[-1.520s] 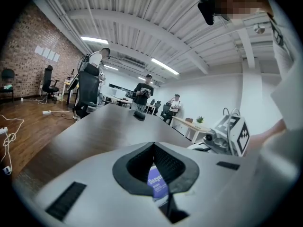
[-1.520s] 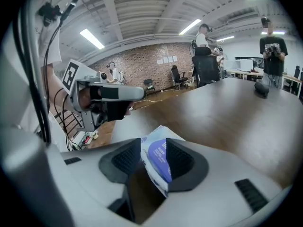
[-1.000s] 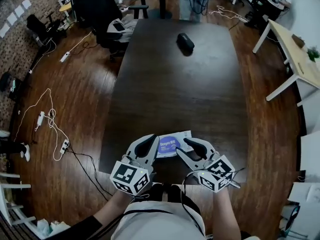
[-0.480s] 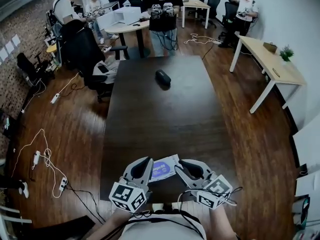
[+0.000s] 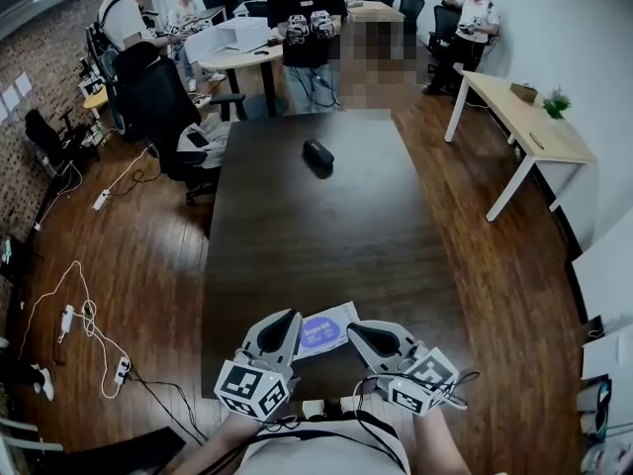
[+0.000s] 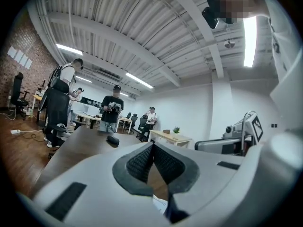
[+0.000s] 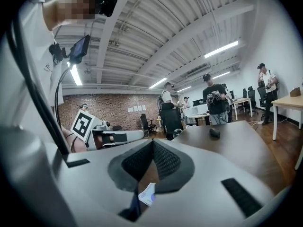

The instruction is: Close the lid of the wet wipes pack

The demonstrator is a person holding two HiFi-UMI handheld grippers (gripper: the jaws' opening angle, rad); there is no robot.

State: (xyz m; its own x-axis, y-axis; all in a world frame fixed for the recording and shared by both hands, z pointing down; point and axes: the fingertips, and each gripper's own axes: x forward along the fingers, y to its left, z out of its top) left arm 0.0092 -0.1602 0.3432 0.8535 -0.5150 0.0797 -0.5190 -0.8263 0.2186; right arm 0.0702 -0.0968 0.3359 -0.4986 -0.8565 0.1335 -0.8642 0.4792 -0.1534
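**Head view.** The wet wipes pack [image 5: 327,331] lies flat at the near edge of the dark desk [image 5: 297,226], between my two grippers, and neither holds it.

- **Left gripper** [image 5: 289,318]: jaws closed tip to tip with nothing between them, at the pack's left end.
- **Right gripper** [image 5: 354,329]: jaws also pressed together and empty, at the pack's right end.
- A black oblong object [image 5: 317,155] rests near the desk's far edge.

I cannot tell the lid's position from here.

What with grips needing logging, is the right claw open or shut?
Shut: the right claw has its tips together, gripping nothing.
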